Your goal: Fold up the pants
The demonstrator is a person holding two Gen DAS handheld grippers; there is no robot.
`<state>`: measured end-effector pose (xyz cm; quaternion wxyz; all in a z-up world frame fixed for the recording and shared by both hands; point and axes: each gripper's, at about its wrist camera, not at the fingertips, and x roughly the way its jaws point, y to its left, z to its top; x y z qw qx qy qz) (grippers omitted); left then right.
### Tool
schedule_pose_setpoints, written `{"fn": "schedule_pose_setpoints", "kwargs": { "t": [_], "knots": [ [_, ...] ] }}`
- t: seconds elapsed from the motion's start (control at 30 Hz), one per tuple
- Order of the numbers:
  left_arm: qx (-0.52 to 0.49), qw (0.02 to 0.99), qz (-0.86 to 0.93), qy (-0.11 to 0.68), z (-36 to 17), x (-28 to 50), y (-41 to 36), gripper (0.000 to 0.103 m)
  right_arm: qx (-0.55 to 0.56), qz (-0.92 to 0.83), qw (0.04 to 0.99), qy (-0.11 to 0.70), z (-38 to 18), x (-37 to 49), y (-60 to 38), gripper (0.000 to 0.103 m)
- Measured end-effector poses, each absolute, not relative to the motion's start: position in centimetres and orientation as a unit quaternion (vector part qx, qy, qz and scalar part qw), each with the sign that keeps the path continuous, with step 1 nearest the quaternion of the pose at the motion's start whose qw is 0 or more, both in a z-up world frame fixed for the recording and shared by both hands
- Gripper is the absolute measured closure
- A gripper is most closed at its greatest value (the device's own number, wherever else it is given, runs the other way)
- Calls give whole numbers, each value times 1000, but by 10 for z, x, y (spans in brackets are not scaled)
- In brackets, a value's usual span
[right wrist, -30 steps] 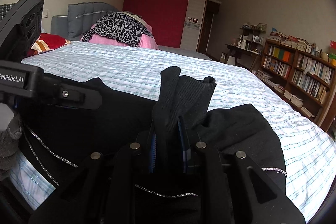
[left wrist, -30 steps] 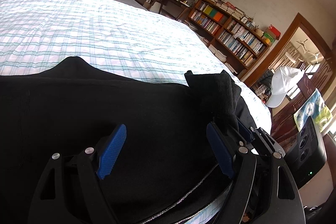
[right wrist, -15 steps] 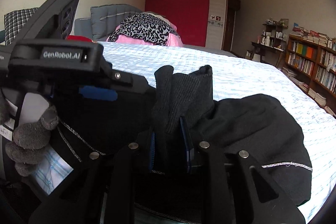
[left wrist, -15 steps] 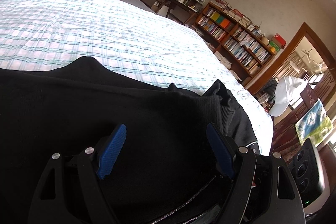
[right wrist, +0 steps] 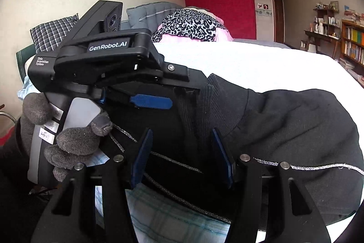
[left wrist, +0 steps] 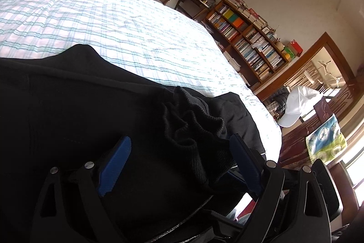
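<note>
The black pants (left wrist: 95,111) are spread on the bed (left wrist: 95,15), at its near edge, with the ribbed cuff (left wrist: 191,120) now slumped in a crumpled heap on top of the black cloth. A second ago that cuff was stood upright, pinched tight in the right tongs (right wrist: 182,156); since then those jaws have just been opening, and they are now seen parted, with the ribbed fabric lying loosely between the blue pads (right wrist: 142,156) but no longer pressed by them. The cuff is therefore judged released, laid down over the rest of the pants.

The left tongs (left wrist: 179,163) are spread wide, and have also just been opening a little further; black cloth lies between and under them, yet neither pad is closed on it. In the right wrist view the left tool is seen just beside the cuff, on its left, held in a grey-gloved hand (right wrist: 68,140).

With both tongs free of the fabric, one fold appears to have been set down. The result looks untidy: the cuff is bunched, and a rounded hump of cloth (right wrist: 295,129) is raised to the right of it, so smoothing or a further fold is probably called for before the pants can be counted as folded.
</note>
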<state>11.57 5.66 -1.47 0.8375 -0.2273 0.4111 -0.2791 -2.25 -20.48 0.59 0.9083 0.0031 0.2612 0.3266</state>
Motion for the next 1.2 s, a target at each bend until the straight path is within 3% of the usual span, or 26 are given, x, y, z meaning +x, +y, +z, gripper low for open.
{"fn": "schedule_pose_setpoints", "kwargs": {
  "t": [0.43, 0.5, 0.53, 0.6, 0.93, 1.1, 1.2],
  "knots": [
    [-214, 809, -324, 441, -10, 119, 14, 16, 17, 332, 906, 261, 0, -22, -209, 48],
    [-209, 807, -312, 455, -16, 125, 9, 53, 19, 330, 907, 260, 1, -24, -211, 48],
    [-203, 813, -294, 460, -18, 128, 9, 78, 19, 326, 909, 258, 1, -27, -213, 48],
    [-211, 814, -292, 456, -19, 129, 15, 87, 20, 319, 912, 256, 1, -34, -220, 48],
    [-211, 869, -265, 362, 28, 101, 68, 88, 53, 216, 946, 234, 12, -52, -287, 48],
    [-223, 856, -243, 399, 4, 103, 87, 86, 55, 171, 947, 266, -3, -45, -313, 48],
    [-233, 843, -218, 434, -20, 107, 93, 78, 45, 161, 943, 288, -11, -39, -330, 48]
  ]
}}
